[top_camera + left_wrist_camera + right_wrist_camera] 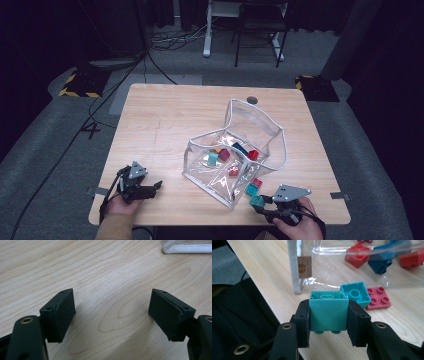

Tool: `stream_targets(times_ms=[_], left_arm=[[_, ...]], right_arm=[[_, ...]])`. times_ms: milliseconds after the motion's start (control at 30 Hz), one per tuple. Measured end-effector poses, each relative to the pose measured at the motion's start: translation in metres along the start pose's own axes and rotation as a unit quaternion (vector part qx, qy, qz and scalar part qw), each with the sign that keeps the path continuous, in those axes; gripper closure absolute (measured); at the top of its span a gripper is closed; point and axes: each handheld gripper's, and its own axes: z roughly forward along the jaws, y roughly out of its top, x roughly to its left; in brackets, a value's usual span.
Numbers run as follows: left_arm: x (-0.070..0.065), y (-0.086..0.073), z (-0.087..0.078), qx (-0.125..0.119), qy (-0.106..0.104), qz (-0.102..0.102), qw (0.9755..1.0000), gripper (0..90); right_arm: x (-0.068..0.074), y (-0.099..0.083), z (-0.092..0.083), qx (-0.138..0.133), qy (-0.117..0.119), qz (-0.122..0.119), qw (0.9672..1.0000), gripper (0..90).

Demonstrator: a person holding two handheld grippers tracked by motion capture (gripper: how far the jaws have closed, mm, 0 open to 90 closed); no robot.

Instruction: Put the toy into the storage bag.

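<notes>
The left gripper (150, 189) rests idle on the table (165, 120), its jaws wide apart with nothing between them. The right gripper (329, 322) clamps 1 green block (328, 312) between both pads, studs facing back toward the hand, just clear of the tabletop. Step in hand: pick-up complete; the next move likely calls for carrying the block forward into the clear bag (252, 125), past the teal block (355, 293) and pink plate (379, 298) lying just ahead.

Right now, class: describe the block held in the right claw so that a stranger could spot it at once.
Find the clear plastic bag on the wooden table; near its front corner sits the right claw. Clamped there is a green-teal block, studs facing down, unlike the bluer teal block and pink plate lying beyond.
</notes>
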Motion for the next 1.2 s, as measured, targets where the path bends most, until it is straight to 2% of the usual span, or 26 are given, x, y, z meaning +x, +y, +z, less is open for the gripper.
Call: stream_targets(times_ms=[100,267,433,600,867,1000,1200], left_arm=[[0.0,0.0,0.0,0.0,0.0,0.0,1.0,21.9],[0.0,0.0,0.0,0.0,0.0,0.0,1.0,21.8],[0.0,0.0,0.0,0.0,0.001,0.0,1.0,21.8],[0.0,0.0,0.0,0.0,0.002,0.0,1.0,21.9],[0.0,0.0,0.0,0.0,0.001,0.0,1.0,21.8],[0.0,0.0,0.0,-0.001,0.002,0.001,1.0,21.9],[0.0,0.0,0.0,-0.001,0.002,0.001,1.0,21.9]], right_arm=[[0.001,0.004,-0.008,-0.007,0.003,0.0,1.0,59.1],[0.001,0.013,-0.02,-0.019,0.023,0.009,0.9995,59.2],[0.001,0.022,-0.031,-0.033,0.024,0.004,0.9992,59.1],[0.0,0.043,-0.052,-0.05,0.019,-0.016,0.9984,59.1],[-0.004,0.07,-0.076,-0.074,0.013,-0.031,0.9967,59.2],[-0.006,0.085,-0.088,-0.089,0.011,-0.039,0.9952,59.2],[-0.009,0.112,-0.1,-0.109,0.01,-0.064,0.992,59.2]])
